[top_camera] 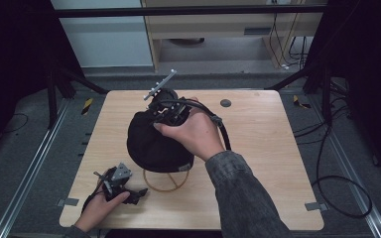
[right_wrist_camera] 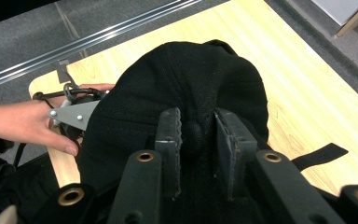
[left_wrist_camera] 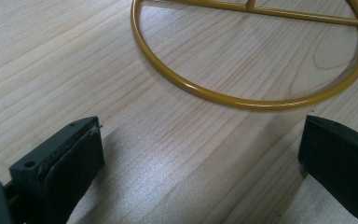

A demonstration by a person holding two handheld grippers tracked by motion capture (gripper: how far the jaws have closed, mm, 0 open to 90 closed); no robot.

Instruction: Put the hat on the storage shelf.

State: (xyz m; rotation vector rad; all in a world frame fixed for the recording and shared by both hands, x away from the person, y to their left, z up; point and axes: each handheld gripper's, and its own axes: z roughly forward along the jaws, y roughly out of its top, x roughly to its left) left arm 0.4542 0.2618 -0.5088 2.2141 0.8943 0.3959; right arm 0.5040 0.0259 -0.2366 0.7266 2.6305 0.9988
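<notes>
A black cap [top_camera: 154,144] [right_wrist_camera: 191,79] sits over a stand whose yellow wire ring base [top_camera: 166,186] [left_wrist_camera: 242,100] rests on the wooden table [top_camera: 258,148]. My right gripper [top_camera: 166,115] [right_wrist_camera: 198,121] is at the cap's crown. Its jaws straddle the top button [right_wrist_camera: 193,135] a little apart. One pad touches the button and a narrow gap shows at the other. My left gripper [top_camera: 139,192] [left_wrist_camera: 200,140] lies low on the table near the front left. It is open with bare wood between its pads, just short of the ring. It also appears as the left gripper [right_wrist_camera: 74,114] beyond the cap.
The cap's back strap [right_wrist_camera: 319,154] hangs out to one side. A small grey disc [top_camera: 225,103] is set in the table's far side. Cables [top_camera: 337,198] loop on the floor to the right, and metal rails [top_camera: 25,173] run along the left.
</notes>
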